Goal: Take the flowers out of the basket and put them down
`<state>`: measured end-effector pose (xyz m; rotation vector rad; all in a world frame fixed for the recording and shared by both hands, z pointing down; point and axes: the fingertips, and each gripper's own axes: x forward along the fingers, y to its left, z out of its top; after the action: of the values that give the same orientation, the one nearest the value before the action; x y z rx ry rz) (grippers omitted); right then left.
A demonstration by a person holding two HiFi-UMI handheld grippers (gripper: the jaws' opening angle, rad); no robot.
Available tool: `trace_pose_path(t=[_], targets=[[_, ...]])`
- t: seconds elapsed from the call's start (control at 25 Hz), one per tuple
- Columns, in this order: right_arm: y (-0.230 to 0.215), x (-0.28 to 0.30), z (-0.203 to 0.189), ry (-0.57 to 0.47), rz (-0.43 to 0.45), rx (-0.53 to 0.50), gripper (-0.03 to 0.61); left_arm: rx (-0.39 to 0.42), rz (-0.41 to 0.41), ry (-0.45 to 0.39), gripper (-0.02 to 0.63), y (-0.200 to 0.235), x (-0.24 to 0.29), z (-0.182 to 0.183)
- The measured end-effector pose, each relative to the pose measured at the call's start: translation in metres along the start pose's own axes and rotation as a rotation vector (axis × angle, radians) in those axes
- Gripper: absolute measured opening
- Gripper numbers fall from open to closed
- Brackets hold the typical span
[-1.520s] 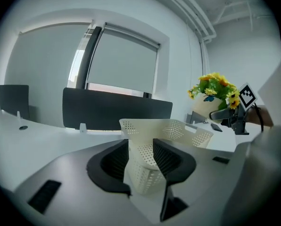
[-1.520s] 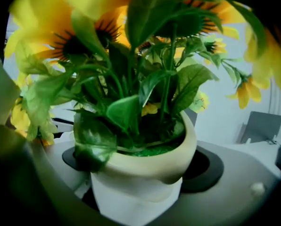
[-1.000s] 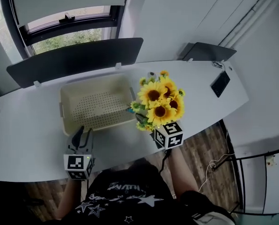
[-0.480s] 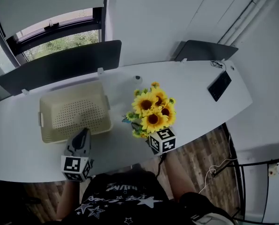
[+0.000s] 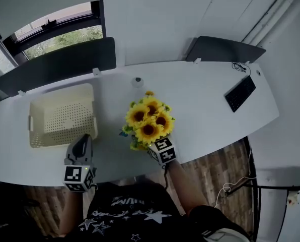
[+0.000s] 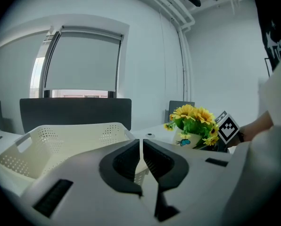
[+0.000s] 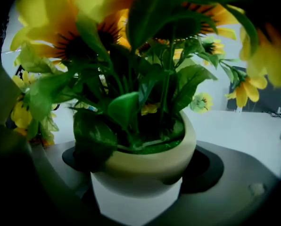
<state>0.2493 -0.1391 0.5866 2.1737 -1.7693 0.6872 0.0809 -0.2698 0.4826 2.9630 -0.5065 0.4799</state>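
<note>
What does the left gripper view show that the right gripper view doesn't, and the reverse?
Only the left: the basket, a window, and the left gripper, whose jaws have just closed with nothing between them. Only the right: the right gripper clamped on the sides of the pot. Both: the flowers, that pot and the white table.

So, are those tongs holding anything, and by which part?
Right tongs grip the cream round pot of yellow sunflowers by its sides. Left tongs just closed, on nothing.
</note>
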Motion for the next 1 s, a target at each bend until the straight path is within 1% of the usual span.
trace_pose_path(t=[0.2,0.32,0.48,0.6,0.68,0.8,1.0], targets=[[-0.003,0.005,-0.021,0.066,0.083,-0.061,0.531,-0.005,0.069,0.006,0.028,-0.019,0.001,-0.004],[-0.004,0.010,-0.028,0.079,0.119,-0.103,0.531,-0.010,0.111,0.011,0.028,-0.026,-0.001,-0.008],[-0.004,0.011,-0.036,0.096,0.170,-0.120,0.531,-0.039,0.161,0.014,0.029,-0.039,-0.012,-0.013],[-0.002,0.011,-0.042,0.115,0.200,-0.124,0.531,-0.058,0.192,0.044,0.028,-0.045,-0.022,-0.023],[0.000,0.013,-0.045,0.126,0.211,-0.134,0.531,-0.062,0.209,0.054,0.029,-0.047,-0.027,-0.026],[0.002,0.013,-0.052,0.141,0.217,-0.135,0.531,-0.051,0.227,0.046,0.029,-0.054,-0.035,-0.026],[0.001,0.015,-0.054,0.123,0.208,-0.129,0.531,-0.048,0.248,0.048,0.029,-0.066,-0.047,-0.025]])
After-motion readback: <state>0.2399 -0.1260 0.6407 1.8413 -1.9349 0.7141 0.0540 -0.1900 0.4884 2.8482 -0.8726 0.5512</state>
